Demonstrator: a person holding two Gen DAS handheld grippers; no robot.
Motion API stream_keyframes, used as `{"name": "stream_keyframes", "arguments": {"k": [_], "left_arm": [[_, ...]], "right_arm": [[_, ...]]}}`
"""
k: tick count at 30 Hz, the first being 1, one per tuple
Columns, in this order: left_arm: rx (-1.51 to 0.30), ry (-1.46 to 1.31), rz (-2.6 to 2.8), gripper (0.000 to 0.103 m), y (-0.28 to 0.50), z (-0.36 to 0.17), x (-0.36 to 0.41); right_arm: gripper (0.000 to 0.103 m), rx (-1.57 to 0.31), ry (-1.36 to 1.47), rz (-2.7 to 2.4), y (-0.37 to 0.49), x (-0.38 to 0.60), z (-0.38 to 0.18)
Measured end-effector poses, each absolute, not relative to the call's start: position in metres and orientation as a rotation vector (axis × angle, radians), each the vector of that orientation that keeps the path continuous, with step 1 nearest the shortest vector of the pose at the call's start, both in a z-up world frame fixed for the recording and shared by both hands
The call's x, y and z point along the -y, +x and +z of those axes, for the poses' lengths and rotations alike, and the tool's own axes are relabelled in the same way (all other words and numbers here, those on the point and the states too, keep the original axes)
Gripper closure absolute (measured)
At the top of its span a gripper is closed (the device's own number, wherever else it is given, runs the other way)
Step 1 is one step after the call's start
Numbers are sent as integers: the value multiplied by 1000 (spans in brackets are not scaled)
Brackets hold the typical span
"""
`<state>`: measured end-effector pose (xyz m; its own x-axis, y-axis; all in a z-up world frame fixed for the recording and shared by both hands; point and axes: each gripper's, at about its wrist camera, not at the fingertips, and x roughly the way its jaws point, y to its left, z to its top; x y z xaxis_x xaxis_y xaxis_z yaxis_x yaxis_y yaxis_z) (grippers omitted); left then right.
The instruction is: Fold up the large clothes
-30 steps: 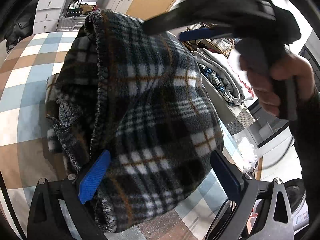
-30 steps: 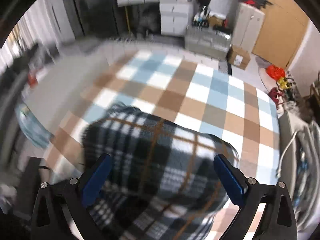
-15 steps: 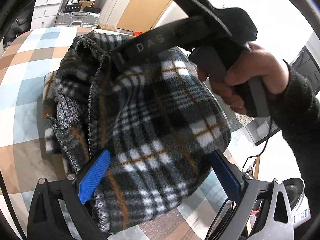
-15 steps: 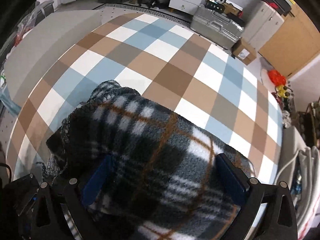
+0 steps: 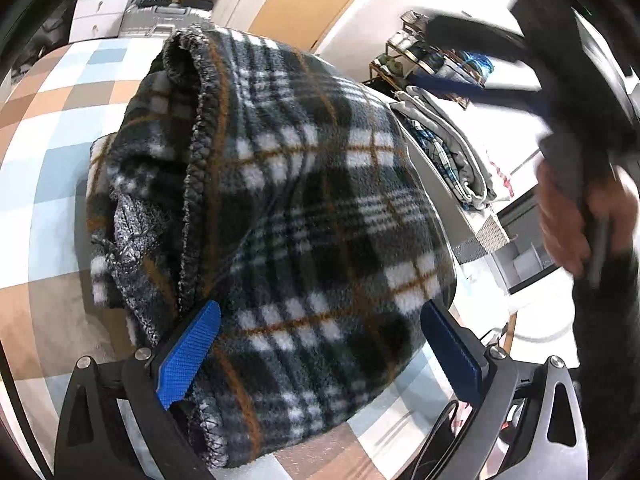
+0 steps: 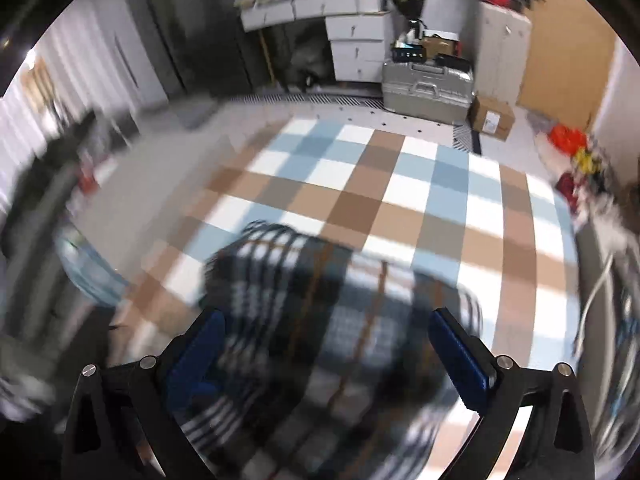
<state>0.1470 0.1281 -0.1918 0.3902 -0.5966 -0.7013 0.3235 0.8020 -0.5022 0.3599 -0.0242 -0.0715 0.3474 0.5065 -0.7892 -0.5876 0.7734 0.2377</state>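
Finishing fold: plaid fleece (image 5: 320, 220) bundled between left gripper (image 5: 320, 344) jaws, spread wide, nothing clamped; right gripper (image 6: 324, 344) likewise, w/ blur. Next: set aside, prob.

Both wrist views close over plaid fleece (image 5: 312, 216), sharing checkered cloth (image 6: 400, 200); right view blurred.

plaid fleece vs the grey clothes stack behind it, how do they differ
The plaid fleece is dark checked with orange lines; the grey stack is mostly plain pale grey. The fleece is a bulky rounded bundle on the checked cloth; the stack lies flatter, off to the side. Both are folded.
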Motion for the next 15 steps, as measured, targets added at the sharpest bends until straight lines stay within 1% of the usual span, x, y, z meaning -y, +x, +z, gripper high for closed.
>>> {"name": "stream_keyframes", "arguments": {"k": [5, 7, 10, 12, 15], "left_arm": [[-1020, -342, -560, 5, 153, -177, -130], [-1001, -319, -551, 5, 154, -167, -130], [-971, -302, -547, 5, 156, -152, -130], [-971, -293, -543, 5, 162, -149, -130], [-1018, -276, -508, 5, 173, -172, -125]], "right_arm": [[1, -1065, 111, 895, 325, 68, -89], [1, -1111, 192, 921, 323, 80, -108], [0, -1243, 344, 1005, 329, 82, -153], [0, -1208, 361, 1038, 330, 80, -162], [0, -1219, 442, 1069, 335, 80, -170]]}}
